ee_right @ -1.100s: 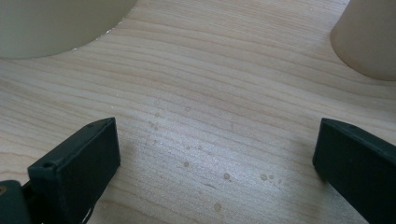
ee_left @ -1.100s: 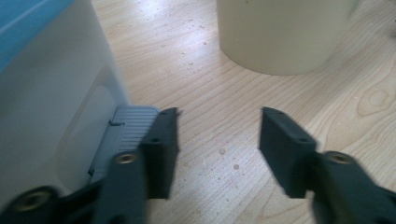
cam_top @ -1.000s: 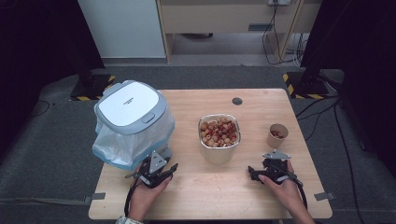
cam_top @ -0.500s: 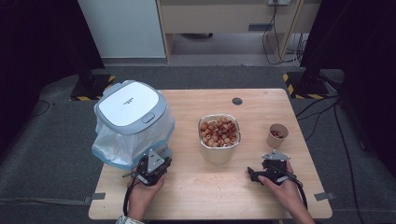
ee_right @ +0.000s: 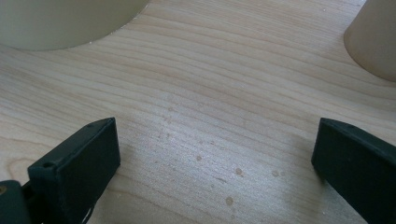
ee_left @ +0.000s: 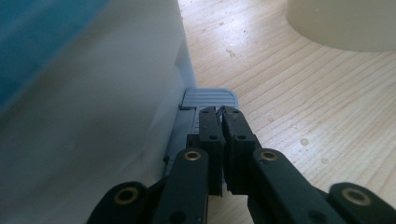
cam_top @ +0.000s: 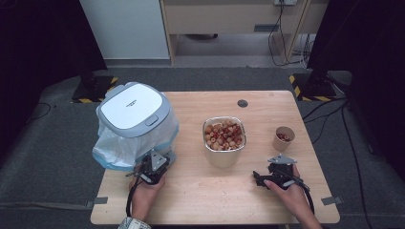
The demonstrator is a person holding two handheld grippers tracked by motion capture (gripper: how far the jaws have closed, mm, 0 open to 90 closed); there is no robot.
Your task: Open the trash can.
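A white pedal bin with a grey lid, lined with a clear-and-blue bag, stands at the table's left. My left gripper is low at its base. In the left gripper view its jaws have just been closing and now stand shut with nothing between them, their tips over the bin's grey foot pedal. My right gripper rests near the front right, open wide over bare wood. A metal bowl of reddish-brown nuts sits mid-table.
A small paper cup holding a few nuts stands right of the bowl, ahead of my right gripper. A dark round hole marks the wooden table at the back. Black stands and cables lie on the floor beyond.
My left gripper's jaws have closed, and the hand has shifted a little left, closer to the bin's base. The right hand has kept still.
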